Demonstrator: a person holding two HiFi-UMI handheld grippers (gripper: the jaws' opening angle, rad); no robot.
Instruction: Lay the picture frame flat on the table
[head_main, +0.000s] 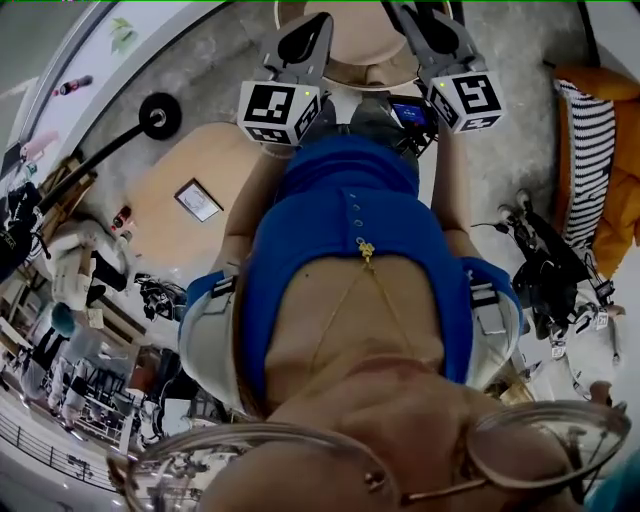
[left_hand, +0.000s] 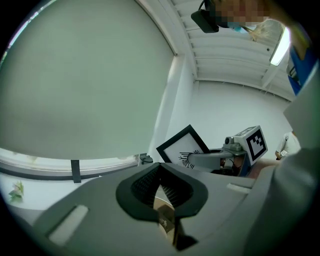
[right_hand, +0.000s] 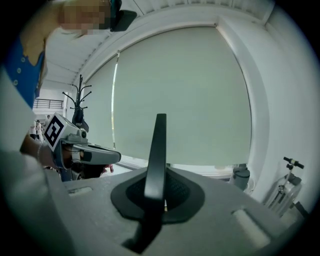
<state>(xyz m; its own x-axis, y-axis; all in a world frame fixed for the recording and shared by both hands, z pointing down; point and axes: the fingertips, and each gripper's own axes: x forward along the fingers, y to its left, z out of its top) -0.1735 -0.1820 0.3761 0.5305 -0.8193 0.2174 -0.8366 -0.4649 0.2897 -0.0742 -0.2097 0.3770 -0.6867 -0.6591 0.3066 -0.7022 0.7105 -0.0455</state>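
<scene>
**Frame clamped upright, not yet flat**

Head view: left gripper (head_main: 300, 45) and right gripper (head_main: 432, 35) at top centre, side by side. Left gripper view: jaws together, empty. The black-rimmed, white-matted picture frame (left_hand: 181, 149) is right of centre, face-on, one corner up. Right gripper view: jaws clamped on the frame's edge, its long axis near vertical, likely gripped there for tipping it flat

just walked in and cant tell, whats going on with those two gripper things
A person holds a gripper in each hand. The right gripper is shut on the edge of a black picture frame and holds it up at a tilt, so it is not yet laid flat. The left gripper is beside it, jaws about together with nothing gripped. A round table lies just ahead of both grippers.
</scene>
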